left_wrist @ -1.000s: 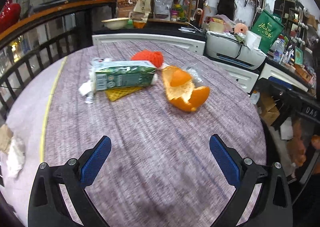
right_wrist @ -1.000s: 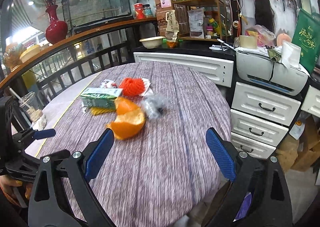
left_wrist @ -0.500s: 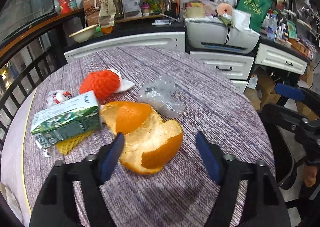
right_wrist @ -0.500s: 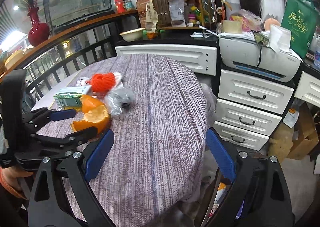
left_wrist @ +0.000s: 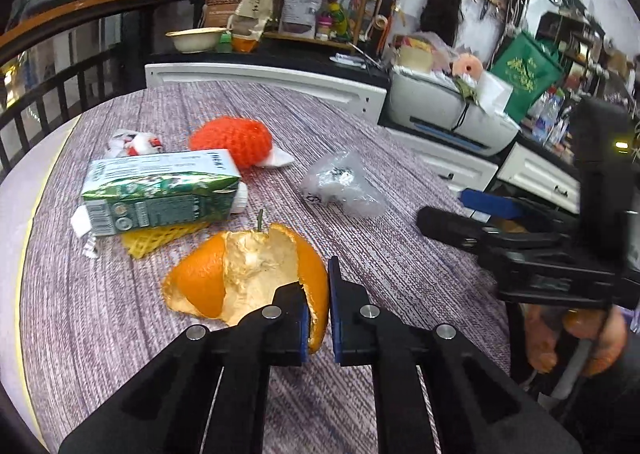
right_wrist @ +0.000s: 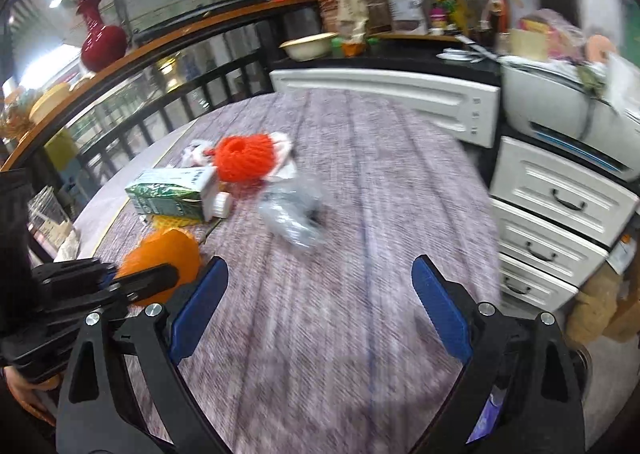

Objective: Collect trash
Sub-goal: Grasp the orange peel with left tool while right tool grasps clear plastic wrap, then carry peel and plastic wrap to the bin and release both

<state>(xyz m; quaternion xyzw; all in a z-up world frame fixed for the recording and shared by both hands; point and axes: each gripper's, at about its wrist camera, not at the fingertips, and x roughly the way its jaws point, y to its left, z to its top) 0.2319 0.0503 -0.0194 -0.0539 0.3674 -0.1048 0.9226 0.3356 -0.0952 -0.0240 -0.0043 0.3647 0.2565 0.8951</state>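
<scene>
Seen only from the left wrist view: the pale inner side of the orange peel (left_wrist: 248, 278) with its green stem, and a yellow mesh scrap (left_wrist: 160, 240) tucked under the green carton (left_wrist: 160, 193). Also there, off to the right beyond the table's edge, the right gripper (left_wrist: 480, 213) side-on. Seen only from the right wrist view: a red vase (right_wrist: 102, 41) on the wooden rail, a glass jar (right_wrist: 46, 213) at far left, white drawers (right_wrist: 560, 213) on the right, and the peel (right_wrist: 164, 258) from its orange outer side. Blurred in that view — the clear plastic bag (right_wrist: 292, 217).

Left gripper (left_wrist: 318, 312): jaws nearly together, blue pads pinching the right-hand rim of the peel, which stands between them; the rest of the peel spread out ahead and to the left on the purple-grey table (left_wrist: 400, 254). Confirmed from the right wrist view, with the black fingers of the left gripper (right_wrist: 140, 280) clamped against the peel.

Right gripper (right_wrist: 320, 294): jaws spread wide, nothing between the blue pads, only table surface ahead.

Beyond the peel: the carton (right_wrist: 172, 193) lying on its side, a white cap at its end; the orange net (left_wrist: 232, 139) just behind it; a crumpled red-and-white wrapper (left_wrist: 134, 143) to the left; the plastic bag (left_wrist: 344, 183) lying apart to the right, near the middle of the table and ahead of the right gripper's open jaws.
</scene>
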